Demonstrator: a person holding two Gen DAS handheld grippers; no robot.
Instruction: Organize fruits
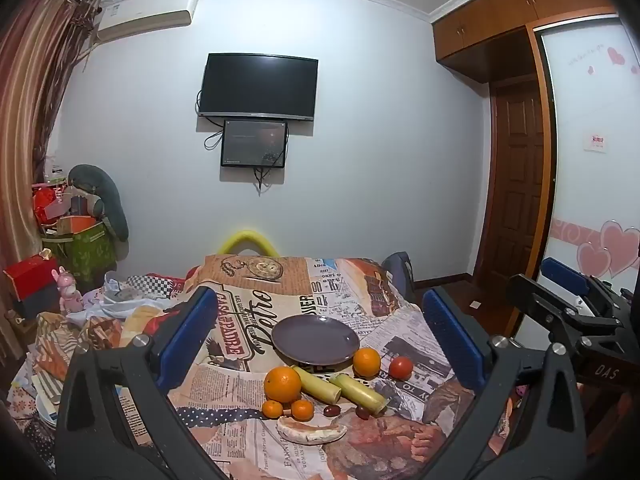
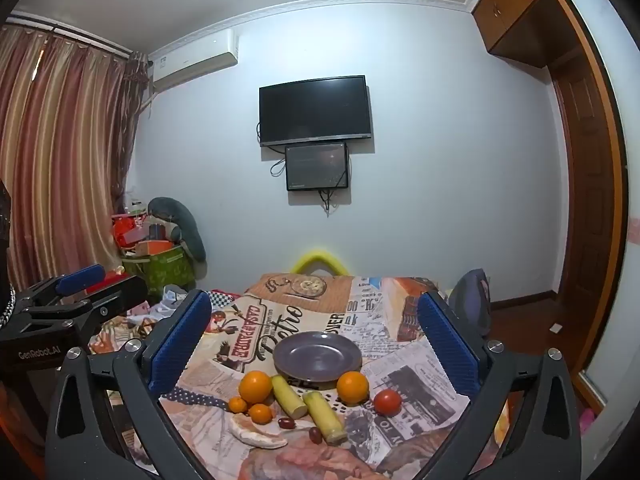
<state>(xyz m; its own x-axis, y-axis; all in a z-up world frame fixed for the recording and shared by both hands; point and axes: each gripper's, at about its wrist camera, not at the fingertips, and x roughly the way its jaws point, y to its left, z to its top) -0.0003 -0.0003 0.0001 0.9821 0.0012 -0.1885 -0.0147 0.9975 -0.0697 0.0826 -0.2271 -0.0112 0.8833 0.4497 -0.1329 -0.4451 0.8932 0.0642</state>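
Observation:
An empty grey-purple plate (image 1: 316,338) (image 2: 318,356) sits mid-table on a newspaper-print cloth (image 1: 256,308). In front of it lie two large oranges (image 1: 282,384) (image 1: 367,362), a tomato (image 1: 401,368) (image 2: 387,401), two small tangerines (image 1: 302,409), two pale yellow-green stalks (image 1: 318,384) (image 1: 360,392), two dark red small fruits (image 1: 331,411) and a pomelo wedge (image 1: 312,432) (image 2: 256,434). My left gripper (image 1: 318,294) and right gripper (image 2: 314,297) hover side by side short of the fruit, both open wide and holding nothing.
A yellow chair back (image 1: 248,240) stands behind the table and a dark chair (image 2: 472,300) at its right. Boxes, bags and toys (image 1: 76,240) pile up at the left by the curtain. A wardrobe and door line the right wall.

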